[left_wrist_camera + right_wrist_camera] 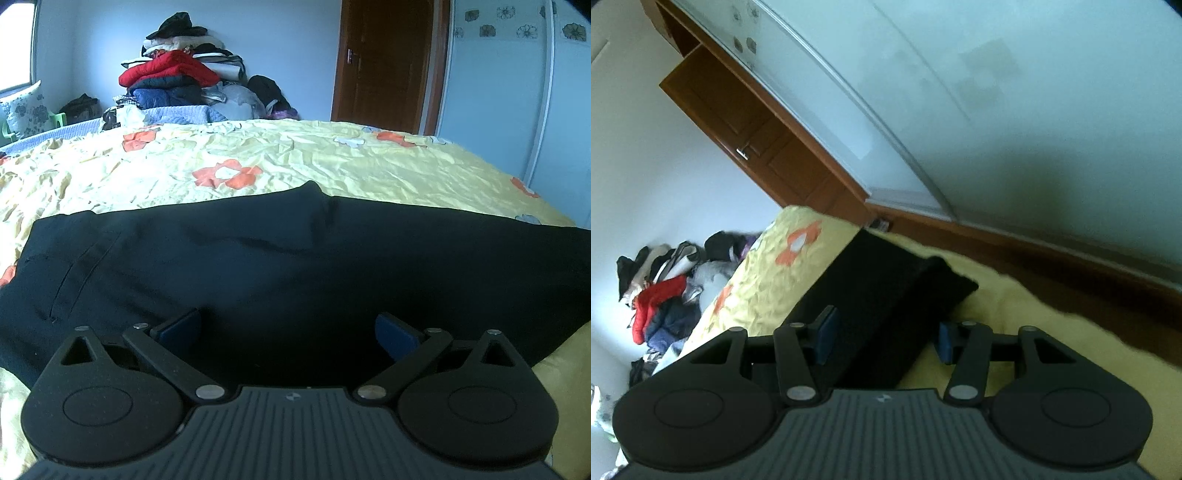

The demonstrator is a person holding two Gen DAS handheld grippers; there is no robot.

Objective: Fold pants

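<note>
Dark navy pants (pixel 280 258) lie flat across the near part of the bed, waist end with a pocket seam at the left, legs running right. My left gripper (pixel 288 330) is open, its blue pads spread wide just above the pants' near edge, holding nothing. In the tilted right wrist view the leg end of the pants (pixel 886 295) lies on the yellow bedspread. My right gripper (pixel 884 338) is open, its pads on either side of the leg fabric, not closed on it.
The yellow flowered bedspread (pixel 295 155) covers the bed. A pile of clothes (pixel 177 74) sits at the far side by the wall. A wooden door (pixel 384 62) and a white wardrobe (pixel 517 92) stand to the right. The bed's right edge drops to the floor (pixel 1089 295).
</note>
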